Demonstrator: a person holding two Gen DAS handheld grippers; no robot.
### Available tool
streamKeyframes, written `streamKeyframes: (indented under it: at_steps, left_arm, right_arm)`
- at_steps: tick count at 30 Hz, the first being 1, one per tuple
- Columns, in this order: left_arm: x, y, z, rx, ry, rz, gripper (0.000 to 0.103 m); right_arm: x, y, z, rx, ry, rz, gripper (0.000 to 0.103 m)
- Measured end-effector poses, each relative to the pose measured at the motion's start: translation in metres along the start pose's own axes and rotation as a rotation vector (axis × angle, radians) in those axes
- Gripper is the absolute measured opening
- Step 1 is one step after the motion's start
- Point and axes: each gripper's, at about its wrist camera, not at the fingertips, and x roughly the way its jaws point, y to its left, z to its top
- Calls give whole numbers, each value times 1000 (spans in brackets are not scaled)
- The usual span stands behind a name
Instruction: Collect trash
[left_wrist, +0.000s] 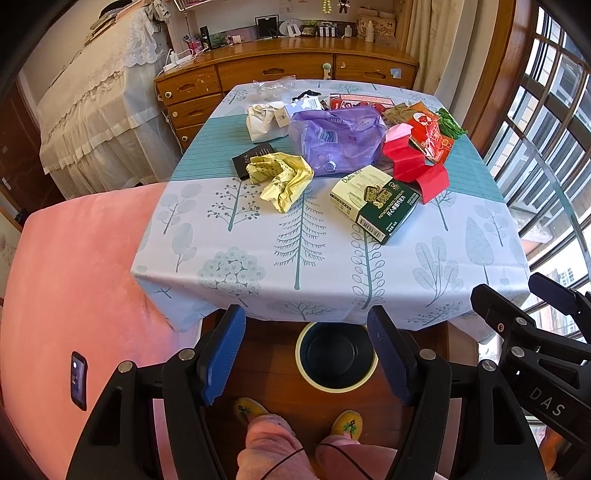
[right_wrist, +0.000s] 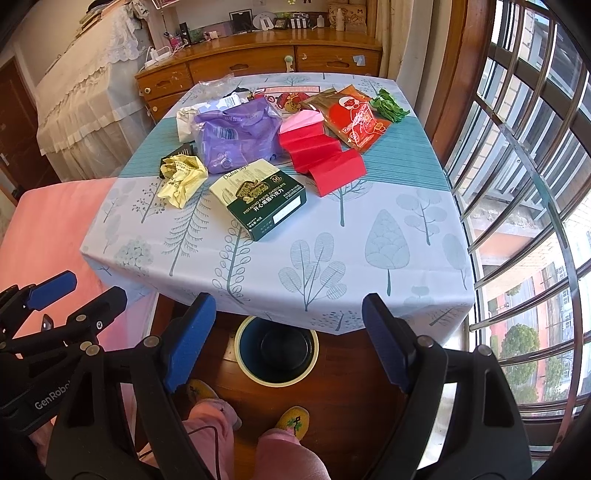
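Note:
Trash lies on the far half of the table (left_wrist: 332, 266): a crumpled yellow wrapper (left_wrist: 280, 175) (right_wrist: 183, 177), a purple plastic bag (left_wrist: 336, 138) (right_wrist: 236, 136), a green chocolate box (left_wrist: 375, 203) (right_wrist: 258, 199), folded red paper (left_wrist: 413, 164) (right_wrist: 321, 160), a red snack packet (left_wrist: 430, 134) (right_wrist: 360, 120) and a white crumpled bag (left_wrist: 264, 122). A dark round bin (left_wrist: 334, 356) (right_wrist: 277, 349) stands on the floor below the table's near edge. My left gripper (left_wrist: 308, 354) hangs open above the bin, holding nothing. My right gripper (right_wrist: 288, 339) is open too, with nothing between its blue pads.
A pink bed (left_wrist: 74, 280) lies to the left of the table. A wooden dresser (left_wrist: 280, 70) stands behind it, and barred windows (right_wrist: 517, 184) fill the right side. The person's slippered feet (left_wrist: 258, 410) stand on the wooden floor by the bin.

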Motion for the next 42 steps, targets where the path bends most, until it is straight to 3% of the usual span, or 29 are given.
streamKeyframes:
  at_steps: [14, 27, 34, 42]
  left_arm:
    - [-9, 4, 20, -9, 8, 22, 70]
    - [-14, 25, 53, -3, 3, -9, 70]
    - [18, 60, 103, -20, 32, -36, 70]
    - [74, 76, 152, 74, 106, -119, 70]
  right_arm:
    - [2, -1, 23, -9, -10, 58, 80]
    - [13, 15, 56, 12, -22, 100, 80]
    - [26, 37, 88, 25, -38, 72, 74]
    - [68, 51, 124, 106, 22, 29, 61]
